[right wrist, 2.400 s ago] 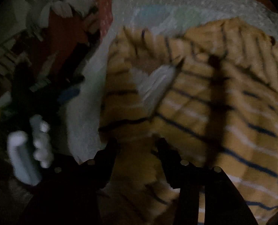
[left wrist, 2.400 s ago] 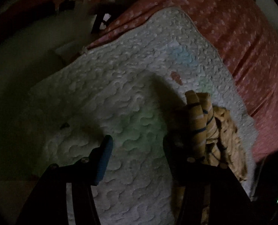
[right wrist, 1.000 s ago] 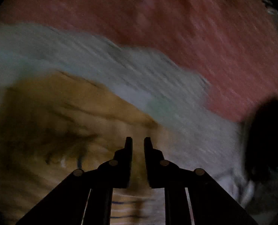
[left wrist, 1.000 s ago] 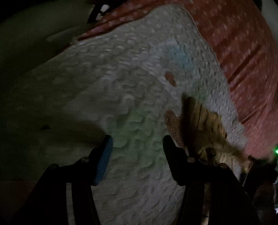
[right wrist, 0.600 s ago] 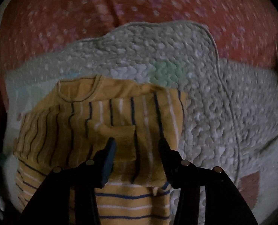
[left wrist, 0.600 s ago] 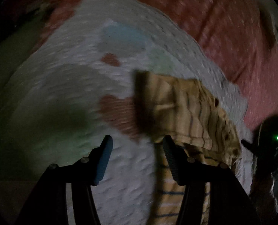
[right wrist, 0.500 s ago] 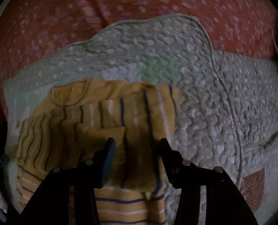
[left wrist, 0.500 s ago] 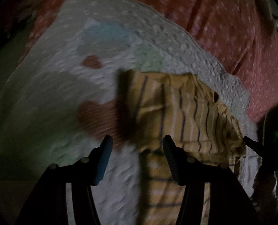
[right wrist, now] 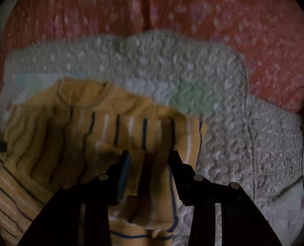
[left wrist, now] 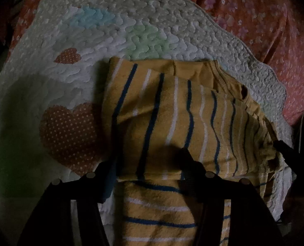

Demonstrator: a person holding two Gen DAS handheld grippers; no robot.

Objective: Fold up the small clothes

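On the white quilted mat (left wrist: 131, 28), over the red floral bedspread (left wrist: 264, 20), lies a yellow striped shirt (left wrist: 172, 112), folded across itself. Left gripper (left wrist: 147, 164) and right gripper (right wrist: 149, 160) hover over it, jaws spread wide, holding nothing.

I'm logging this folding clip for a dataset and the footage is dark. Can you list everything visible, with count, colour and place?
striped shirt: one, mustard yellow with navy and white stripes, partly folded, lying on the quilted mat.
quilted mat: one, white with red dotted hearts and pale blue and green patches, spread over the bedspread.
bedspread: one, orange-red with small pale flowers, beyond and beside the mat.
left gripper: one, black with a blue pad, open over the shirt's near fold.
right gripper: one, black with a blue pad, open over the shirt's right side.
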